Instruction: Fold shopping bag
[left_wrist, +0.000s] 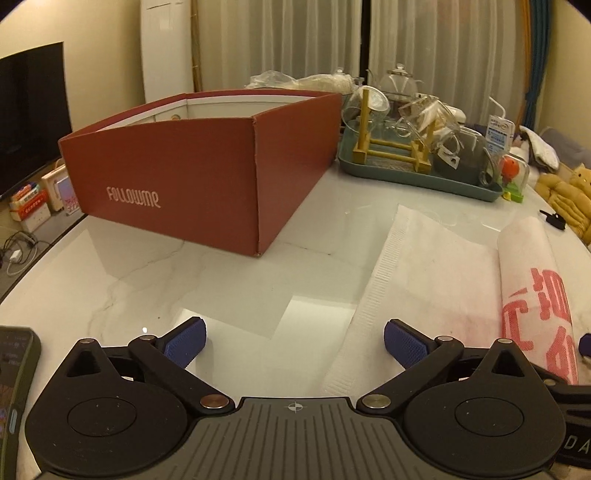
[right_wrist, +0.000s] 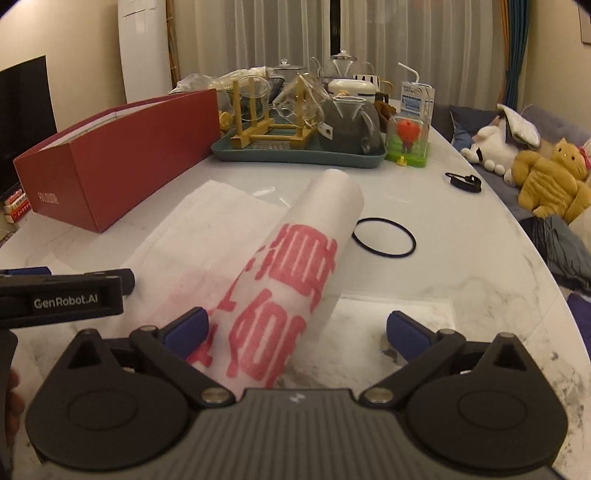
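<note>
The shopping bag (right_wrist: 229, 236) is thin white fabric with red characters, lying on the white marble table (right_wrist: 461, 266). Its right part is rolled into a tube (right_wrist: 295, 266); the left part lies flat. In the left wrist view the flat part (left_wrist: 424, 280) and the roll (left_wrist: 535, 288) lie to the right. My left gripper (left_wrist: 294, 341) is open and empty, over the bag's left edge; it also shows in the right wrist view (right_wrist: 66, 291). My right gripper (right_wrist: 297, 334) is open, with the near end of the roll between its fingers.
A red open box (left_wrist: 207, 173) stands at the left back. A teal tray (right_wrist: 295, 157) with glassware and a wooden rack stands behind the bag. A black elastic ring (right_wrist: 384, 236) lies right of the roll. A phone (left_wrist: 14, 387) lies at the near left.
</note>
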